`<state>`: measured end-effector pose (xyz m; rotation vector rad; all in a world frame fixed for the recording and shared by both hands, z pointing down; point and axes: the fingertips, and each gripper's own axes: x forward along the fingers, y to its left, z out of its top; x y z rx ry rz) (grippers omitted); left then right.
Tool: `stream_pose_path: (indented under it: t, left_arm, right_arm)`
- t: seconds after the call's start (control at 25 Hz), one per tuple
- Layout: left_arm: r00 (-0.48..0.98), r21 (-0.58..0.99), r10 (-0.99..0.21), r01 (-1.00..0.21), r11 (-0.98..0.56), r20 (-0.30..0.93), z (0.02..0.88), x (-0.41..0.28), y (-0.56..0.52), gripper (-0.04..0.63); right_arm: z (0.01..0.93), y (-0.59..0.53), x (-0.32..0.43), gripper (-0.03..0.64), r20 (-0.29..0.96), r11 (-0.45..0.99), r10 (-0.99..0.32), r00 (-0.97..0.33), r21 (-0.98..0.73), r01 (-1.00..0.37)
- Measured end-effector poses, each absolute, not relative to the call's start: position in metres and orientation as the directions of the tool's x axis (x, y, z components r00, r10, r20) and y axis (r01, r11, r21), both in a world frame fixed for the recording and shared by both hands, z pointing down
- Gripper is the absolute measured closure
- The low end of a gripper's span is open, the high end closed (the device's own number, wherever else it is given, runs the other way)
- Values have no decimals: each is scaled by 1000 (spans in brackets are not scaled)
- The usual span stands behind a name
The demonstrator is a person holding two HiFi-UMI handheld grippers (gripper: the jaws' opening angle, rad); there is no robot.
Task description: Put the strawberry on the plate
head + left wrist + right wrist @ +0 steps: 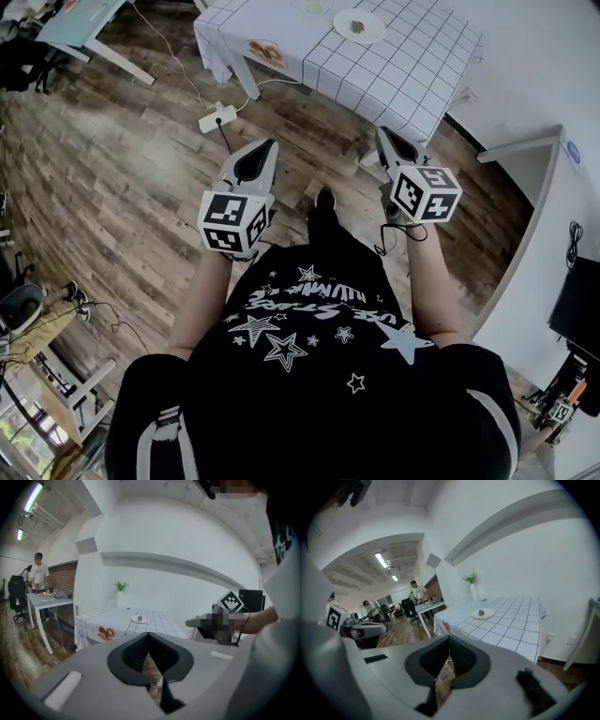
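A white plate [359, 25] lies on the table with the checked cloth [412, 66], far ahead of me. On the plate [482, 614] sits a small reddish thing [481, 612] that looks like the strawberry; the left gripper view shows it only as a dark speck on the plate [139, 618]. I hold both grippers in front of my body, over the wooden floor and well short of the table. My left gripper [267, 146] is shut with nothing in it [148, 635]. My right gripper [382, 133] is likewise shut and empty [450, 637].
A white power strip [217, 118] with cables lies on the floor before the table. A vase with a green plant [120, 592] stands at the table's far end. People stand at a desk [47, 599] further off. A white wall [553, 112] is at my right.
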<state>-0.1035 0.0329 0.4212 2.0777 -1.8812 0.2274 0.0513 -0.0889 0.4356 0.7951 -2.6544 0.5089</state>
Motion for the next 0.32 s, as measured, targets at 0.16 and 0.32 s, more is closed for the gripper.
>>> stream_pose_path:
  t: [0.16, 0.32]
  left_arm:
    - [110, 143, -937, -988, -65, 333, 425, -104, 65, 586]
    - [107, 150, -934, -987, -59, 340, 433, -100, 96, 586]
  right_arm:
    - [438, -57, 50, 601, 402, 789, -455, -795, -233, -569]
    - [445, -28, 53, 601, 417, 794, -444, -793, -227, -564]
